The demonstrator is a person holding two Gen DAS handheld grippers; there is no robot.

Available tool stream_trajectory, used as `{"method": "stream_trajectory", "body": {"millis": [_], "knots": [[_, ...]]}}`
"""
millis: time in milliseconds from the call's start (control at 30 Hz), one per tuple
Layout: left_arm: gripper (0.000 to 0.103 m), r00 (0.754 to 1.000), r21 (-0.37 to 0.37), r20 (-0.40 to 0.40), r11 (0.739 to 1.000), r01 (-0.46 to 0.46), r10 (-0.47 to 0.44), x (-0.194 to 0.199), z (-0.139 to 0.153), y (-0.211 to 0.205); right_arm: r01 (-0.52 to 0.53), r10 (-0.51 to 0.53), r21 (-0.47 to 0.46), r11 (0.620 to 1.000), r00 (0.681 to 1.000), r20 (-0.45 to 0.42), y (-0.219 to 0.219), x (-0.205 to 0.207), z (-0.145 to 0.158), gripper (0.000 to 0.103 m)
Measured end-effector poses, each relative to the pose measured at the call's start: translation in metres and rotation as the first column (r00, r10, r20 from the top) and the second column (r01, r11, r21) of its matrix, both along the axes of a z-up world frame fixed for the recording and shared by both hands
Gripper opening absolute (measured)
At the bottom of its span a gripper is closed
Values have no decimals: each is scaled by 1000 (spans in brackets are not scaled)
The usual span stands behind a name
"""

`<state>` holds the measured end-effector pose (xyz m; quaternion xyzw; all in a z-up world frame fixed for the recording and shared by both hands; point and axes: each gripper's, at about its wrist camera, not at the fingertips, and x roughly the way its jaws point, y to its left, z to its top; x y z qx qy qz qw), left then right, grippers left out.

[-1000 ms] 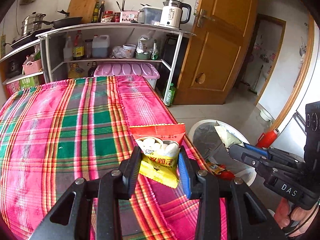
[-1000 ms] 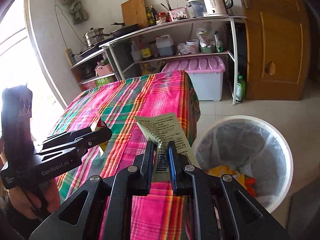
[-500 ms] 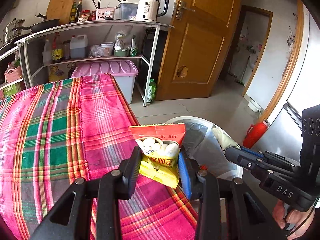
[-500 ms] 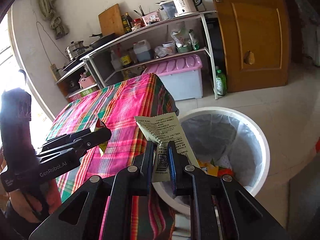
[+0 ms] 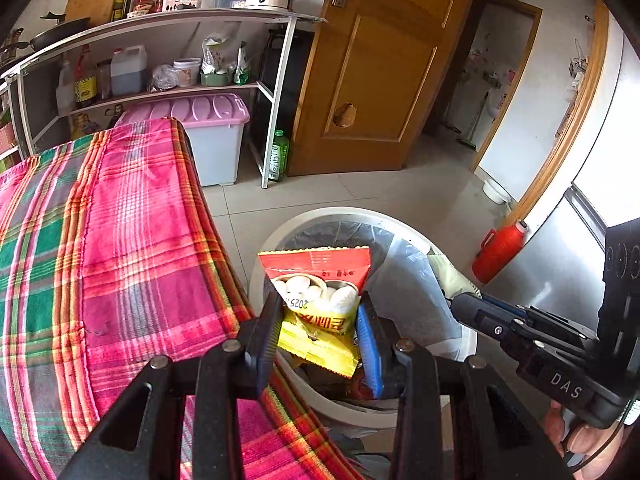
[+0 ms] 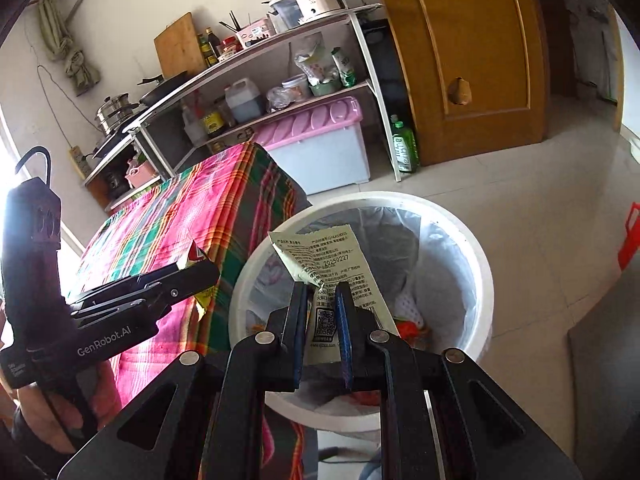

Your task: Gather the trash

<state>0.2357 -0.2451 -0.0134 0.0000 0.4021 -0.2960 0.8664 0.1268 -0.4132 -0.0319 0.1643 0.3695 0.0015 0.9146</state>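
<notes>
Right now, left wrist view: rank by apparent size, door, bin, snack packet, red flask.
1. Door, largest.
2. Bin; partly hidden by the gripper and packet.
3. Snack packet; it sits close to the lens, so it looks bigger than it is.
4. Red flask, smallest.

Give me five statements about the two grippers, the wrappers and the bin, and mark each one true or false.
1. The left gripper grips a red and yellow snack packet. True.
2. The right gripper is empty. False: its jaws are shut on a pale printed wrapper with a QR code.
3. The white trash bin has a plastic liner and already holds some trash. True.
4. The bin stands on the plaid tablecloth. False: it stands on the tiled floor beside the table.
5. The pale wrapper is held above the bin's opening. True in the right wrist view.
</notes>
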Motion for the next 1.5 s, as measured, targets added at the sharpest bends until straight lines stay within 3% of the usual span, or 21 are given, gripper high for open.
{"method": "stream_trajectory", "body": {"millis": [300, 567, 967, 1500], "knots": [[38, 997, 17, -67, 999, 45, -44, 4, -16, -25, 27, -25, 30, 999, 998, -52, -12, 4, -18, 16], [46, 995, -1, -87, 999, 46, -46, 6, -17, -25, 43, -41, 36, 998, 998, -55, -16, 4, -18, 19], [46, 998, -28, -51, 999, 40, -41, -5, -5, -11, 53, -53, 12, 999, 998, -16, -5, -9, -4, 22], [46, 999, -52, 53, 999, 0, 3, -47, 17, 47, 41, -34, -92, 995, 997, 73, 60, -43, 20, 29]]}}
